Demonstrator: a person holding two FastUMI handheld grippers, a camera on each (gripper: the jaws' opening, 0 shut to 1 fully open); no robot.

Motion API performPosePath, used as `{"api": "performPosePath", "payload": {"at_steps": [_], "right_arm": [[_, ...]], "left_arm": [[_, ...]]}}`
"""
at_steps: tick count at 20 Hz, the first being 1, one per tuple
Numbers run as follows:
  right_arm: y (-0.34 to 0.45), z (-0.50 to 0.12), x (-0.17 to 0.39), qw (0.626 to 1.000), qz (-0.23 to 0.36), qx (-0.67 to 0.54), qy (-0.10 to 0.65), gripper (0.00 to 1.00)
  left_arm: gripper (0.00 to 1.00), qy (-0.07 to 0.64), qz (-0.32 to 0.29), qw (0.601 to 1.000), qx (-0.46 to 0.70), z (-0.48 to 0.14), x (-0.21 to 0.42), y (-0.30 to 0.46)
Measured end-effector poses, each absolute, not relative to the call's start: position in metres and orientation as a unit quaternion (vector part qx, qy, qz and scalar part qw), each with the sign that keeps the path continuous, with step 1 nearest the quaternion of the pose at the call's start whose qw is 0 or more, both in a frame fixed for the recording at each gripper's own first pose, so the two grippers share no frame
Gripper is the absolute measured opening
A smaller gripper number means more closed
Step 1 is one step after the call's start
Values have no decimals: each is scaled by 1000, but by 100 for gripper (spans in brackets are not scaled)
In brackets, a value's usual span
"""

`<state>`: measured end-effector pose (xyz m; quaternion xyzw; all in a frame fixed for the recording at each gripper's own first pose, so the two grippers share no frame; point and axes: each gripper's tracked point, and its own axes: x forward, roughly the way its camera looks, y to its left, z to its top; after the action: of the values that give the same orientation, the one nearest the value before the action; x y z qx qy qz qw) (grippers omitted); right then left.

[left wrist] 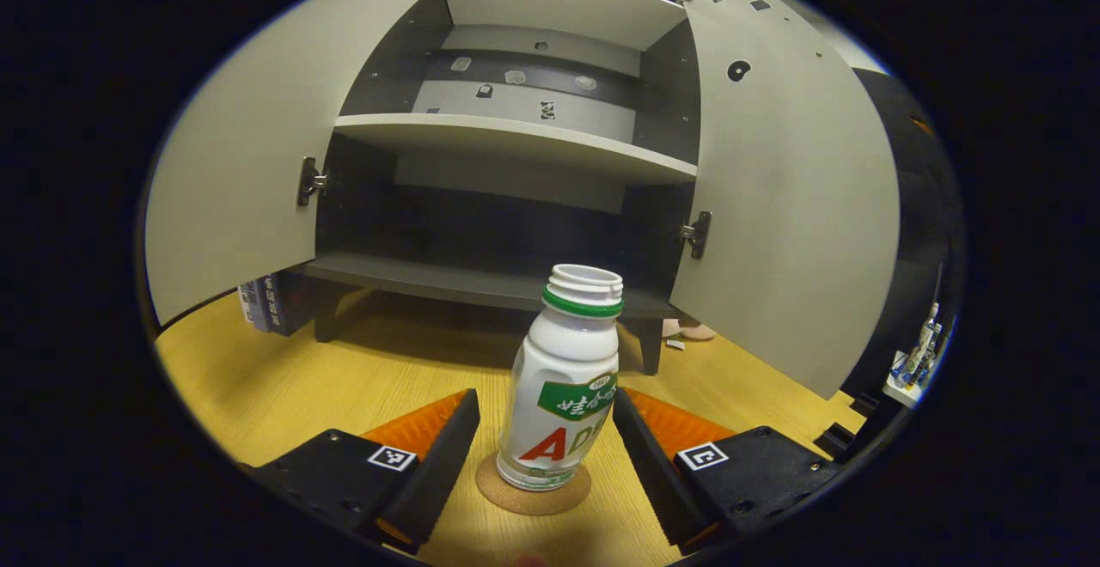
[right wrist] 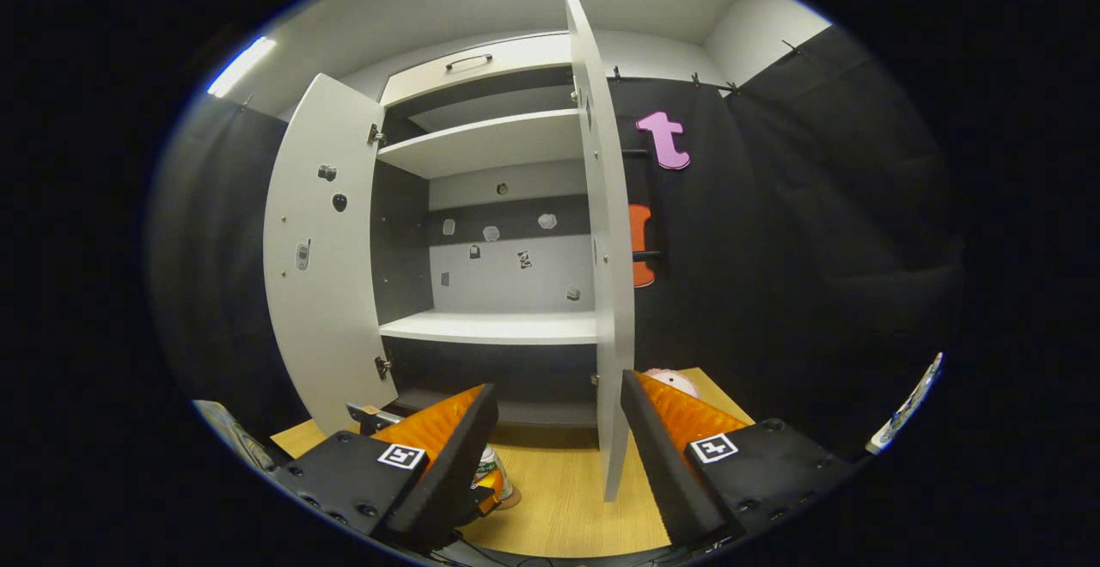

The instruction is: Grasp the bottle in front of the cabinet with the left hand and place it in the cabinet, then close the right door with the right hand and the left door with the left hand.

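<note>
The left tongs (left wrist: 545,442) gape wide around the bottle (left wrist: 563,378), not touching it, on a cork coaster (left wrist: 533,491) before the open cabinet (left wrist: 516,142). The right tongs (right wrist: 559,447) are open and empty near the right door (right wrist: 604,275); a finger hides most of the bottle there.

The wooden desk (left wrist: 344,378) spans the lower frame. On it, lower centre, a round cork coaster (left wrist: 534,490) carries the bottle (left wrist: 563,382); the cabinet (left wrist: 516,163) stands behind, books (left wrist: 268,301) at left.
</note>
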<state>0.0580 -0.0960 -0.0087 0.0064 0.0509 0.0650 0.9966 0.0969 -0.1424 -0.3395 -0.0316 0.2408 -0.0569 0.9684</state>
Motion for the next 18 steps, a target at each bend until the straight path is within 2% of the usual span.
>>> {"api": "performPosePath", "payload": {"at_steps": [5,6,8,9,18], "right_arm": [[-111,-8,58,996,76,1,51,95],[-115,-6,58,996,79,0,51,96],[-124,-6,58,995,84,-1,50,96],[-130,-7,57,995,87,-2,52,96],[-178,-18,62,992,96,18,75,96]], "left_arm": [[94,241,-78,966,-46,-347,104,-155],[84,240,-72,967,-41,-344,100,-152],[75,244,-66,967,-30,-338,99,-152],[75,248,-64,966,-26,-332,96,-152],[73,171,-46,984,-4,-171,102,-161]]}}
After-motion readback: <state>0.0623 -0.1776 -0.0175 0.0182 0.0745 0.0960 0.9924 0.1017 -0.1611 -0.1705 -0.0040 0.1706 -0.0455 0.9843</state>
